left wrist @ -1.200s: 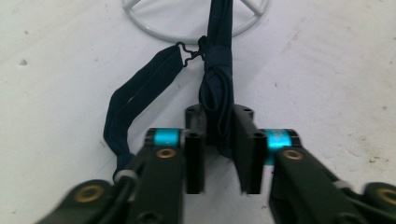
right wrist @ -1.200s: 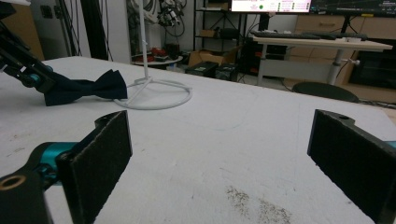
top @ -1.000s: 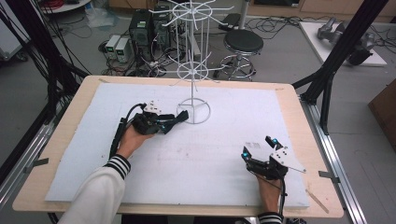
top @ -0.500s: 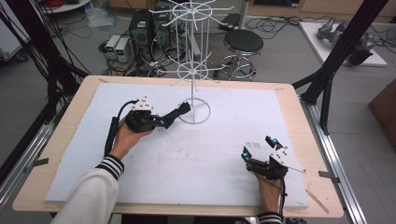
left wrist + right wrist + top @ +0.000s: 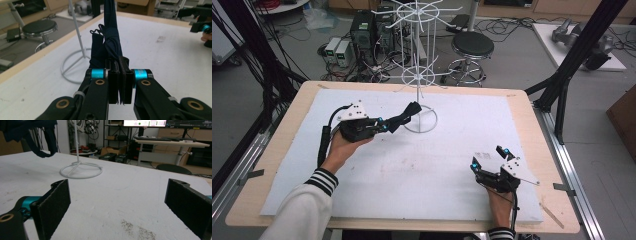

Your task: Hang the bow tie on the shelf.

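Note:
My left gripper [image 5: 386,124] is shut on a dark navy cloth piece [image 5: 404,115], held above the white board at the left of the middle. The cloth [image 5: 110,37] stretches away from the closed jaws toward the white wire rack [image 5: 418,75], and its far end is close to the rack's pole. The rack's ring base [image 5: 72,67] rests on the board just beyond the cloth. My right gripper [image 5: 488,156] sits low on the board at the front right, open, with nothing between its pads [image 5: 56,202]. From there the cloth [image 5: 37,135] hangs at upper left.
A white board [image 5: 437,170] covers the wooden table [image 5: 277,150]. The rack's base ring [image 5: 81,172] stands mid-table toward the back. Behind the table are a black stool [image 5: 472,47] and electronics boxes [image 5: 362,35] on the floor. Black frame posts [image 5: 572,65] rise at the right.
My left gripper has drawn slightly left and back while the cloth's far end rose toward the rack pole. The right gripper has stayed still and open.

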### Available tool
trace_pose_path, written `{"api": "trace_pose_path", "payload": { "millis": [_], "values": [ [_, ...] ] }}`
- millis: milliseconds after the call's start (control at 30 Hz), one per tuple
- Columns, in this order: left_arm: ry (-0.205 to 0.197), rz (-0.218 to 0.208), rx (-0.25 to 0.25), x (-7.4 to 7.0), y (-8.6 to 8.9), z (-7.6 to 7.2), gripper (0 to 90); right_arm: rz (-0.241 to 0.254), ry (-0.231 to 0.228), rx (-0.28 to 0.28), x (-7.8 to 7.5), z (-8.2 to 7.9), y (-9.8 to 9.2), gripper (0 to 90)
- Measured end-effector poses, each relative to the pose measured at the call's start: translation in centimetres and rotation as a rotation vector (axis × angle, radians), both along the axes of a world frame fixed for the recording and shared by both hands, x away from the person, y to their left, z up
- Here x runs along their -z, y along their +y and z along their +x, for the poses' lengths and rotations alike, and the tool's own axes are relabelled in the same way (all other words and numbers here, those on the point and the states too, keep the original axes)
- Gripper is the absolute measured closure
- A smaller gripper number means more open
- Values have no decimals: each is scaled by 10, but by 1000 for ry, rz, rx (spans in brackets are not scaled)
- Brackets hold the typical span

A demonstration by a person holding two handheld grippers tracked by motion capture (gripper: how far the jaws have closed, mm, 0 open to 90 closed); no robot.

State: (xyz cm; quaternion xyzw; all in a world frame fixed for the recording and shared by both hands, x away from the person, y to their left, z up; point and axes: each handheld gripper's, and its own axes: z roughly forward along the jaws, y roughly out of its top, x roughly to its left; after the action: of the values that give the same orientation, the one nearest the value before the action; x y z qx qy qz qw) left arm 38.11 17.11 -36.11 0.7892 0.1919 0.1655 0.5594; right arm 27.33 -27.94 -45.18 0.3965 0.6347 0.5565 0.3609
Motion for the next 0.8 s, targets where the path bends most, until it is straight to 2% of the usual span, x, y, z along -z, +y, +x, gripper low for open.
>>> {"api": "trace_pose_path", "payload": {
  "millis": [100,167,400,600,800],
  "values": [
    [-17,-8,8,-6,2,-3,871,-1,0,0,0,0,0,55],
    [-44,-39,10,-17,5,-6,871,-1,0,0,0,0,0,55],
    [-102,-74,19,-42,8,-11,871,-2,1,1,0,0,0,55],
    [-126,-91,5,-55,10,-10,871,-2,0,1,0,0,0,55],
    [-132,-99,-3,-61,11,-8,870,-1,0,2,0,0,0,55]
  ]
}}
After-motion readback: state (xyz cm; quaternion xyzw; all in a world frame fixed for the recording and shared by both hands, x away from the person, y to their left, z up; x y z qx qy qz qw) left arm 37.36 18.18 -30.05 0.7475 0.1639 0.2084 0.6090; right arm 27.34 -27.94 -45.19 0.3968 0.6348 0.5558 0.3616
